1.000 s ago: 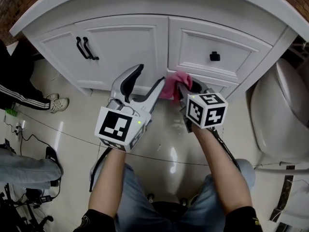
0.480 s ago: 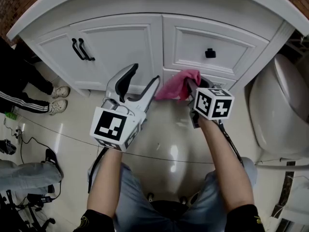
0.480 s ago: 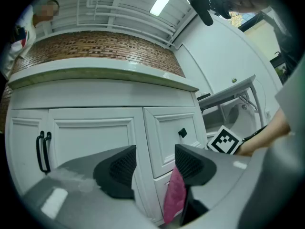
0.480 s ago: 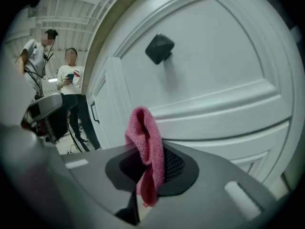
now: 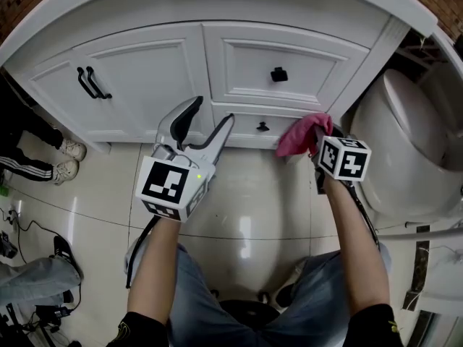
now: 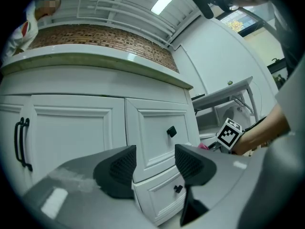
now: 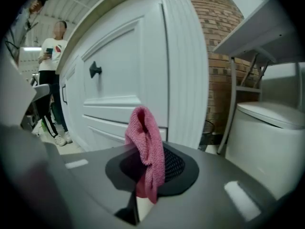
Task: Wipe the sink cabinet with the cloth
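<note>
since half a second ago the right gripper point(image 5: 315, 140) has swung toward 3 o'clock along the foot of the sink cabinet point(image 5: 145, 71). then the pink cloth point(image 5: 299, 134) lay under the middle of the upper drawer; now it sits at the right end of the lower drawer point(image 5: 242, 121), at 3 o'clock from that drawer's small black knob point(image 5: 262, 127) and close to the cabinet's corner post point(image 5: 369, 67). the toilet point(image 5: 405, 150) is now just at 3 o'clock of the right gripper's marker cube point(image 5: 344, 158). the left gripper point(image 5: 206, 125) has hardly shifted in the head view, though the cabinet has slid toward 9 o'clock behind it.

both bare forearms reach up from 6 o'clock. the right one stretches toward 12 o'clock, far out at the right. the left one leans toward 1 o'clock and stops short of the cabinet, well apart from the cloth, which lies at its 3 o'clock.

in the right gripper view the jaws are clamped on the cloth point(image 7: 147, 151), whose folded bunch stands up above the pads point(image 7: 175, 166) with the fluted post behind it; whether it touches the wood cannot be told. in the left gripper view the left gripper point(image 6: 155, 163) has its jaws spread wide with nothing between them, and the two drawer fronts show through the gap.
</note>
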